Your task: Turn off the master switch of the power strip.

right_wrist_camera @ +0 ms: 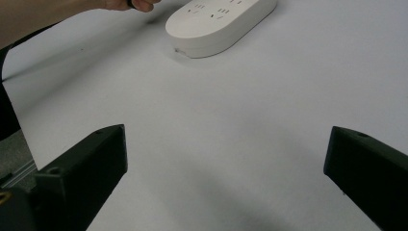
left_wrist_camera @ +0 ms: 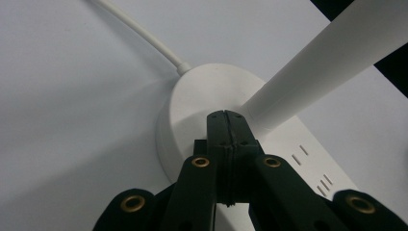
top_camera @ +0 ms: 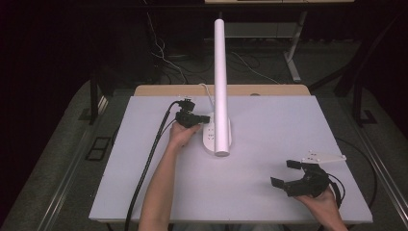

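Touching the unlabelled power strip point(left_wrist_camera: 202, 101), left gripper point(left_wrist_camera: 225, 115) pressed together; right gripper point(top_camera: 288, 172) spread.

In the high view, the white pole point(top_camera: 221, 86) rising at centre frame hid the middle of the power strip point(top_camera: 210, 137) behind it. In the left claw view, the closed left claw point(left_wrist_camera: 225, 120) covered the strip's near face, and its cord point(left_wrist_camera: 139, 32) was cut off at the top edge.
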A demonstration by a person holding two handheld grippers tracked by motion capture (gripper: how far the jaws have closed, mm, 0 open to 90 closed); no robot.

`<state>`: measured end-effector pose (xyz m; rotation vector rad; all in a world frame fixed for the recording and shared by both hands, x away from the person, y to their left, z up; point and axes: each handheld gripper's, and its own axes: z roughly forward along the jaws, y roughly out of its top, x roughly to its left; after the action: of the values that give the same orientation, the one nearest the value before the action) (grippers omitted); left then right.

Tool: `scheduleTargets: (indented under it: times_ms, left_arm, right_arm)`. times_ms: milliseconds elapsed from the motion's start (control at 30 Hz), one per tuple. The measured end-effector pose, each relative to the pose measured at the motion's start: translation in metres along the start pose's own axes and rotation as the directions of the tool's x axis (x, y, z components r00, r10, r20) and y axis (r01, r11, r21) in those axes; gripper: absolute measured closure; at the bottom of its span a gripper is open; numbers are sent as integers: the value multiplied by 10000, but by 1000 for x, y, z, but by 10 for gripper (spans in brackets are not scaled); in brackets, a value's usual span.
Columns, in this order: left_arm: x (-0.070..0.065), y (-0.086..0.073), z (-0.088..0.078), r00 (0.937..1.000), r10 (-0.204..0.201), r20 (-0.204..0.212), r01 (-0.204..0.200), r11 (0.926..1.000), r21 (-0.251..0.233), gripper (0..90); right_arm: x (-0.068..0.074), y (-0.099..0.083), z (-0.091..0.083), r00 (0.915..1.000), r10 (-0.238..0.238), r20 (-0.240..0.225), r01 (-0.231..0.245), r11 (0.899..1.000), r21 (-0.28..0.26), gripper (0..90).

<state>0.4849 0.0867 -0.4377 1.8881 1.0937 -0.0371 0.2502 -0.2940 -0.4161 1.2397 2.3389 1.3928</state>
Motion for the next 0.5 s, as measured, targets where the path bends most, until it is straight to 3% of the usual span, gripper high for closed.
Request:
scheduleTargets:
  times_ms: [33,167,233,400,500]
  left_arm:
    - [-1,0,2,9996,-290,58,291,9994,-167,900]
    - [-1,0,1,9998,-197,-12,197,9998,-30,900]
    - [-1,1,1,9993,-373,21,373,9993,-5,900]
    - [-3,0,2,9998,-196,-50,195,9998,-14,900]
    - [-6,1,1,9995,188,-247,-185,9998,125,900]
  right_arm:
    - [0,0,0,10000,3,3,-3,10000,-4,6]
    - [0,0,0,10000,34,22,-34,10000,-15,6]
    - [0,0,0,10000,21,17,-21,10000,0,6]
    - [0,0,-1,10000,-65,52,65,10000,-73,6]
    - [-1,0,-2,10000,67,37,-67,10000,-34,6]
